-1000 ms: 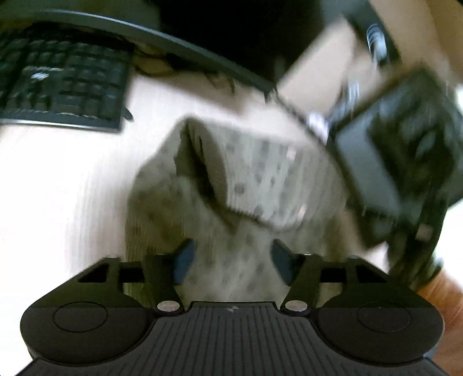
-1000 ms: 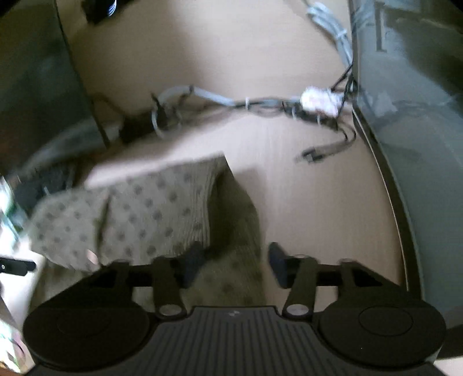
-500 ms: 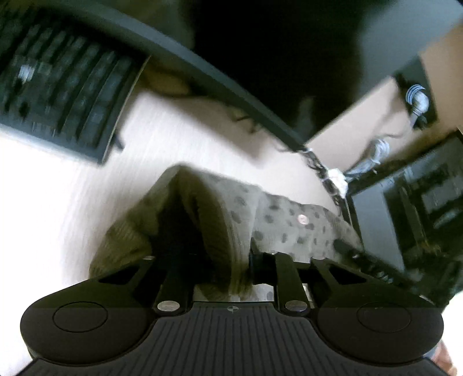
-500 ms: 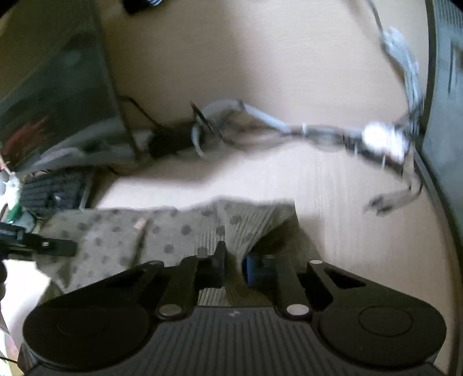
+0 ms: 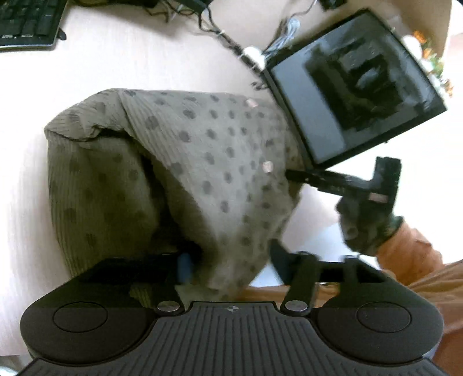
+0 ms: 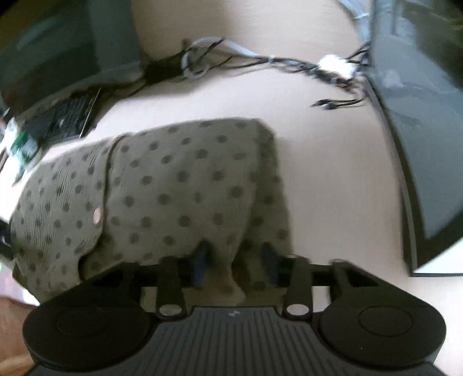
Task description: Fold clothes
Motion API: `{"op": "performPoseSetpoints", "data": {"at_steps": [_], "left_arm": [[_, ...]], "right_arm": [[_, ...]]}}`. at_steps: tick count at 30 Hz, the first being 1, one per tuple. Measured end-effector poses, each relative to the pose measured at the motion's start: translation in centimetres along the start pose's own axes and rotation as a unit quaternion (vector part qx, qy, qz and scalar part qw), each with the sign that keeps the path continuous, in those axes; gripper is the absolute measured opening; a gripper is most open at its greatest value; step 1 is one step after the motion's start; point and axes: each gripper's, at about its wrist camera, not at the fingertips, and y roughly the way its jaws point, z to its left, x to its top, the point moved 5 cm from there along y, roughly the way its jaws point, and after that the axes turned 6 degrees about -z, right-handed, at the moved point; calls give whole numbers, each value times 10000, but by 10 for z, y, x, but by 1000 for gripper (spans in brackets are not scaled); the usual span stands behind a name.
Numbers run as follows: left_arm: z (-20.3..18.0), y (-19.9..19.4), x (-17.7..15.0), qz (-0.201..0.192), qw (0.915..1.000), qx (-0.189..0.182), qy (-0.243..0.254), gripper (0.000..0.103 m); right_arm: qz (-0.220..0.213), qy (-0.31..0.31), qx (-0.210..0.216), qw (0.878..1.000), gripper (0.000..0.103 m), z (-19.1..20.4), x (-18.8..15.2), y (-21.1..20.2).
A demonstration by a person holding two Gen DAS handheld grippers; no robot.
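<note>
Left gripper (image 5: 228,261): jaws parted, a fold of the garment hanging between the two fingers, not pinched.
Right gripper (image 6: 235,259): jaws likewise spread, cloth bunched in the gap; its dark fingers (image 5: 301,175) reach the garment's far edge in the left wrist view, held by a gloved hand (image 5: 366,224) with an orange sleeve (image 5: 413,257).
Garment (image 5: 202,162): olive ribbed knit, dark polka dots, pale buttons (image 6: 97,214); lying folded over on the pale wooden desk (image 5: 150,63), near edge lifted toward both grippers.
Keyboard (image 5: 27,24): black, far left corner of desk.
Monitor (image 5: 353,86): dark screen, just beside the garment's right side.
Cables (image 6: 260,62): tangled bundle behind the garment, well apart from it.
</note>
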Motion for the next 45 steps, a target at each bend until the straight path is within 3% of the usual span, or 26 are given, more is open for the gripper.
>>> {"op": "performPoseSetpoints", "data": {"at_steps": [2, 5, 9, 12, 14, 17, 19, 22, 26, 31, 37, 42, 45], "left_arm": [[1, -14, 9, -290, 9994, -166, -100, 92], [16, -24, 30, -791, 9950, -136, -597, 94], [41, 1, 46, -792, 9910, 150, -1071, 95], [60, 22, 57, -750, 9866, 376, -1399, 95], [69, 34, 66, -754, 9840, 514, -1531, 95], [69, 48, 92, -920, 9834, 708, -1396, 95], [67, 59, 118, -1127, 9821, 890, -1217, 95], [66, 67, 159, -1527, 9784, 1034, -932, 95], [69, 62, 180, -1605, 9762, 1262, -728, 95], [63, 35, 157, -1364, 9766, 1622, -353, 95], [28, -18, 134, -1715, 9749, 1416, 130, 96], [-16, 18, 154, -1752, 9794, 800, 603, 98], [-8, 63, 160, -1524, 9826, 962, 446, 98]], "right_arm": [[-257, 58, -55, 9996, 57, -5, 13, -12], [-667, 168, -53, 9976, 61, -10, 34, -24], [-1017, 338, 324, 9937, 61, 6, 60, -3], [-874, 170, 574, 9944, 62, 29, 67, 32], [-515, -80, 575, 9970, 65, 43, 62, 59], [-357, -394, 368, 9979, 69, 50, 55, 82], [-505, -470, 251, 9973, 70, 51, 58, 87], [-701, -611, -25, 9957, 70, 47, 76, 100], [-723, -554, -178, 9957, 70, 47, 101, 116], [-835, -706, -128, 9939, 77, 40, 96, 86], [-1087, 98, -733, 9913, 78, -7, 82, 40], [-1474, 103, -763, 9861, 78, 6, 95, 45], [-1616, -174, -458, 9856, 78, 36, 103, 64]]}}
